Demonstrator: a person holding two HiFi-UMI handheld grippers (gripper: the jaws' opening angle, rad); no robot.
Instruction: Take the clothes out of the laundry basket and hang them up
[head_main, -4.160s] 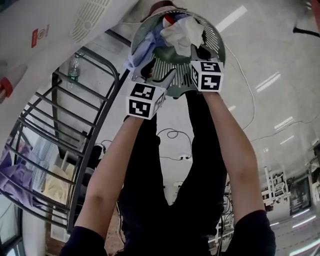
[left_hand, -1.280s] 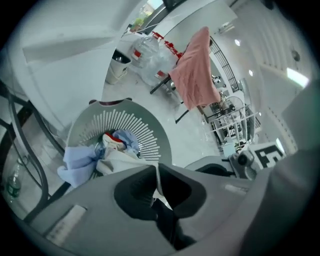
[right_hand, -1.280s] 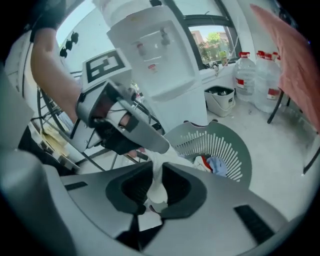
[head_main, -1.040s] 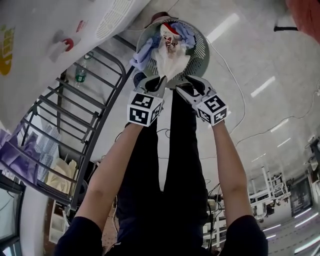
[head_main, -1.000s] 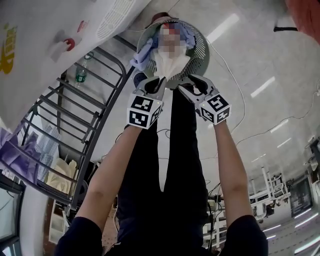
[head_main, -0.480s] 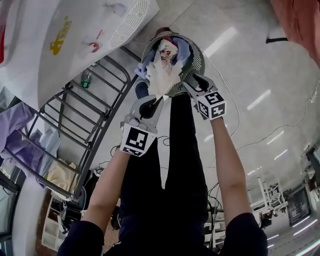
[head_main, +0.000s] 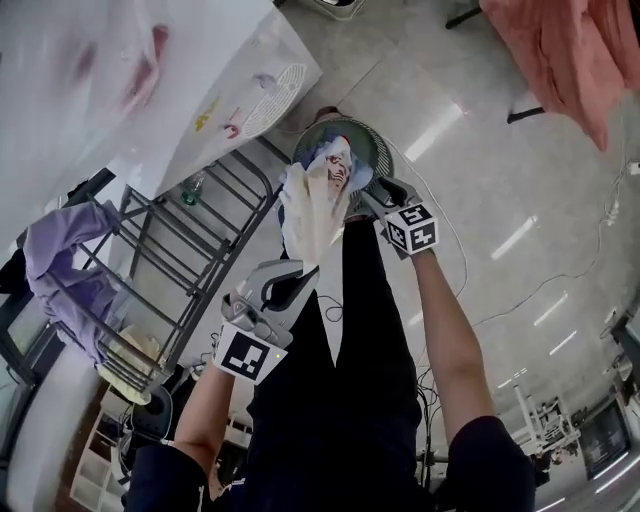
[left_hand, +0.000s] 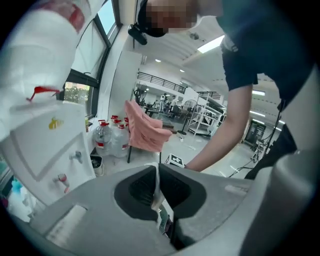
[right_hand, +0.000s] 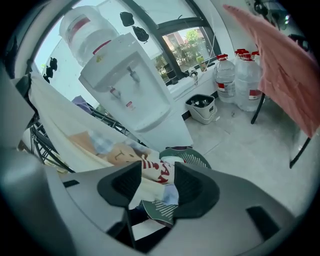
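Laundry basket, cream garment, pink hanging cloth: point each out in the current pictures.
laundry basket (head_main: 374, 152), head view, slatted green wall on its right side.
cream garment (head_main: 306, 225), head view, middle of the stretched fabric.
pink cloth (head_main: 550, 45), head view, middle of its hanging fabric.

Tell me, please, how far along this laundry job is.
Done: a purple garment hangs on the black metal drying rack. In hand: the left gripper is shut on a cream printed shirt above the round green basket. Left: blue clothes inside; right gripper open.

place: open lab hall | cues: water dispenser (right_hand: 125, 80), water jugs (right_hand: 235, 75), shelving racks (left_hand: 202, 122)
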